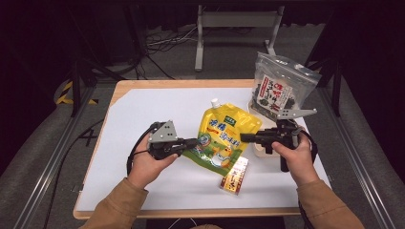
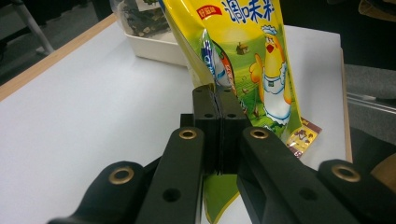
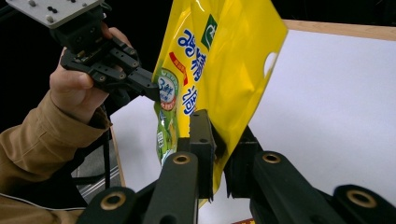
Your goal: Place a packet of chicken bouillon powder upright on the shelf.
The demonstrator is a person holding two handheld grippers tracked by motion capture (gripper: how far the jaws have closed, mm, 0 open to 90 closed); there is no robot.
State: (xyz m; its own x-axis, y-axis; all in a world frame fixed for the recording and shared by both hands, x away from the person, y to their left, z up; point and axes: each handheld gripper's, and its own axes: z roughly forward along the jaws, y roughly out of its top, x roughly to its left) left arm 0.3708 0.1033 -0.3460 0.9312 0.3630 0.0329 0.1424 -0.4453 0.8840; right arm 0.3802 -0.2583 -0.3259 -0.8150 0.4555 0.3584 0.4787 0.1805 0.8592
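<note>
Item: yellow spouted pouch (image 1: 223, 136), printed with a cartoon chicken, held above the middle of the white desk (image 1: 143, 114). Long axis tilted, white cap end pointing to the desk's far edge, bottom end toward the person.

Left gripper (image 1: 193, 142): fingers pressed together on the pouch's lower left edge (image 2: 219, 70).

Right gripper (image 1: 244, 137): fingers straddle the opposite edge (image 3: 219, 70), the film between them; a gap shows beside one finger, so contact cannot be told.

Nearby: small red-and-white box (image 1: 235, 175) lying below the pouch; dark snack bag (image 1: 279, 88) standing in a white tray (image 1: 260, 149) at the right.
</note>
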